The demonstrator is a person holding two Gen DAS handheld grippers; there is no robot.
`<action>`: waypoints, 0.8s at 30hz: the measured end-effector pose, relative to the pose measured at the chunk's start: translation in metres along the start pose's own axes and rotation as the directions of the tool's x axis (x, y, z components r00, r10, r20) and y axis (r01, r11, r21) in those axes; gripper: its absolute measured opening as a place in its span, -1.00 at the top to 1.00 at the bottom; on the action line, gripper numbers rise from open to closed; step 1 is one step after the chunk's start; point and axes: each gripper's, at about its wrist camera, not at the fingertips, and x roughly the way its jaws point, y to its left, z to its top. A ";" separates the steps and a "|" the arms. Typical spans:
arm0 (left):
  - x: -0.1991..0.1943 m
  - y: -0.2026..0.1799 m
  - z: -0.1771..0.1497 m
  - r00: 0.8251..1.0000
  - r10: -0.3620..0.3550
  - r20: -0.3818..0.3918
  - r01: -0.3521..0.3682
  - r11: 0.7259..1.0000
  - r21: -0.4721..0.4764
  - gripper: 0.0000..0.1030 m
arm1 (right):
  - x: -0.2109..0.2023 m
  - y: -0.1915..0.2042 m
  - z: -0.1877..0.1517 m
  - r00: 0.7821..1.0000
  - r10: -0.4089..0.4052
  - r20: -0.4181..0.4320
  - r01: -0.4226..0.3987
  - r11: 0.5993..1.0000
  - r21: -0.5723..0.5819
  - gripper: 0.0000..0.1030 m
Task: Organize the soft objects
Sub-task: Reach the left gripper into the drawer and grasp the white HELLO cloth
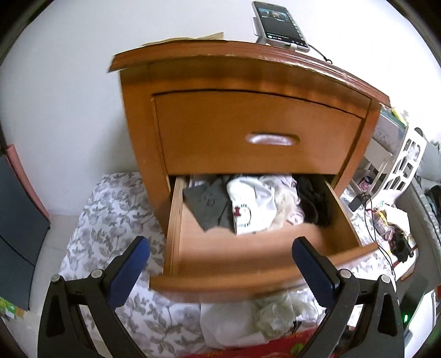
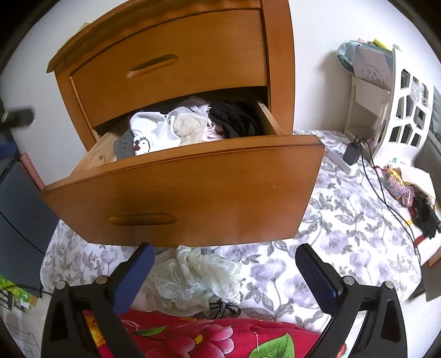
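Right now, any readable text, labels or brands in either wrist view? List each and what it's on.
"NDGR": partial white lettering on the black band under the lace garment; the rest is hidden.
Grey garment in the drawer: small mark, too blurred to read.
Phone screen on the nightstand: too small to read.
Paper on the white shelf: round stamp, unreadable.

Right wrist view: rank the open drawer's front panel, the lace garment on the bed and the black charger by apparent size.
1. Drawer front panel, by far the largest, though nearest.
2. Lace garment.
3. Black charger, smallest, but farther away, so true size is unsure.
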 end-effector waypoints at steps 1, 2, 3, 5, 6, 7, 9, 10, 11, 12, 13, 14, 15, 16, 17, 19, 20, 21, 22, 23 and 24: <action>0.008 -0.001 0.009 1.000 -0.007 -0.014 0.007 1.000 0.003 -0.99 | 0.000 0.000 0.000 1.000 0.002 0.001 -0.002 1.000 0.001 -1.00; 0.015 -0.002 0.016 0.999 -0.014 -0.037 0.014 1.000 -0.001 -0.99 | 0.000 0.000 -0.001 1.000 0.006 0.002 -0.006 1.000 0.001 -1.00; 0.023 -0.002 0.022 0.998 -0.021 -0.066 0.021 1.000 -0.010 -0.99 | 0.000 0.000 -0.001 1.000 0.009 0.003 -0.009 1.000 0.001 -1.00; 0.040 -0.003 0.030 0.993 -0.022 -0.119 0.019 0.999 -0.029 -0.99 | 0.000 0.000 -0.001 1.000 0.017 0.002 -0.017 1.000 0.001 -1.00; 0.049 -0.003 0.034 0.989 -0.023 -0.145 0.018 0.999 -0.036 -0.99 | 0.000 -0.001 -0.001 1.000 0.022 0.001 -0.022 1.000 0.001 -1.00; 0.055 -0.003 0.035 0.987 -0.025 -0.159 0.018 0.999 -0.042 -0.99 | 0.000 -0.001 -0.001 1.000 0.028 -0.002 -0.028 1.000 0.002 -1.00; 0.069 -0.006 0.039 0.982 -0.029 -0.188 0.017 0.998 -0.064 -0.99 | 0.002 -0.002 -0.001 0.999 0.044 -0.008 -0.044 0.999 0.009 -1.00; 0.075 -0.007 0.040 0.980 -0.030 -0.197 0.016 0.997 -0.073 -0.99 | 0.002 -0.003 -0.001 0.999 0.049 -0.010 -0.049 0.999 0.013 -1.00; 0.081 -0.010 0.042 0.978 -0.034 -0.203 0.018 0.997 -0.078 -0.99 | 0.003 -0.004 -0.001 0.998 0.055 -0.013 -0.055 0.998 0.018 -1.00; 0.086 -0.013 0.042 0.978 -0.029 -0.207 0.012 0.997 -0.080 -0.98 | 0.004 -0.005 -0.001 0.998 0.062 -0.016 -0.062 0.998 0.023 -1.00; 0.089 -0.015 0.043 0.977 -0.025 -0.210 0.008 0.997 -0.080 -0.98 | 0.004 -0.006 -0.001 0.998 0.066 -0.017 -0.066 0.998 0.026 -1.00; 0.095 -0.019 0.044 0.977 -0.020 -0.214 0.003 0.997 -0.080 -0.98 | 0.005 -0.006 -0.001 0.997 0.072 -0.020 -0.071 0.997 0.028 -1.00; 0.100 -0.023 0.044 0.976 -0.014 -0.217 -0.003 0.997 -0.079 -0.98 | 0.005 -0.006 -0.001 0.997 0.077 -0.022 -0.076 0.997 0.030 -1.00; 0.104 -0.027 0.045 0.975 -0.007 -0.222 -0.010 0.997 -0.074 -0.98 | 0.005 -0.006 -0.001 0.996 0.081 -0.023 -0.080 0.996 0.031 -1.00; 0.109 -0.030 0.045 0.973 -0.004 -0.229 -0.012 0.998 -0.069 -0.98 | 0.005 -0.007 -0.001 0.996 0.085 -0.024 -0.084 0.996 0.032 -1.00; 0.122 -0.037 0.047 0.967 0.005 -0.254 -0.022 0.998 -0.066 -0.97 | 0.006 -0.007 -0.001 0.996 0.091 -0.025 -0.090 0.995 0.033 -1.00; 0.127 -0.038 0.048 0.964 0.003 -0.266 -0.022 0.997 -0.069 -0.96 | 0.006 -0.007 -0.002 0.995 0.093 -0.026 -0.093 0.995 0.034 -1.00; 0.134 -0.041 0.049 0.959 -0.007 -0.283 -0.016 0.997 -0.080 -0.96 | 0.007 -0.008 -0.001 0.995 0.096 -0.028 -0.095 0.995 0.036 -1.00; 0.141 -0.042 0.049 0.954 -0.023 -0.300 -0.007 0.995 -0.097 -0.95 | 0.007 -0.008 -0.001 0.995 0.099 -0.030 -0.098 0.994 0.037 -1.00; 0.146 -0.044 0.049 0.950 -0.033 -0.312 -0.003 0.993 -0.114 -0.95 | 0.007 -0.008 -0.001 0.994 0.102 -0.032 -0.101 0.994 0.040 -1.00; 0.149 -0.045 0.049 0.948 -0.038 -0.317 -0.002 0.992 -0.123 -0.94 | 0.008 -0.009 -0.001 0.994 0.104 -0.033 -0.103 0.994 0.041 -1.00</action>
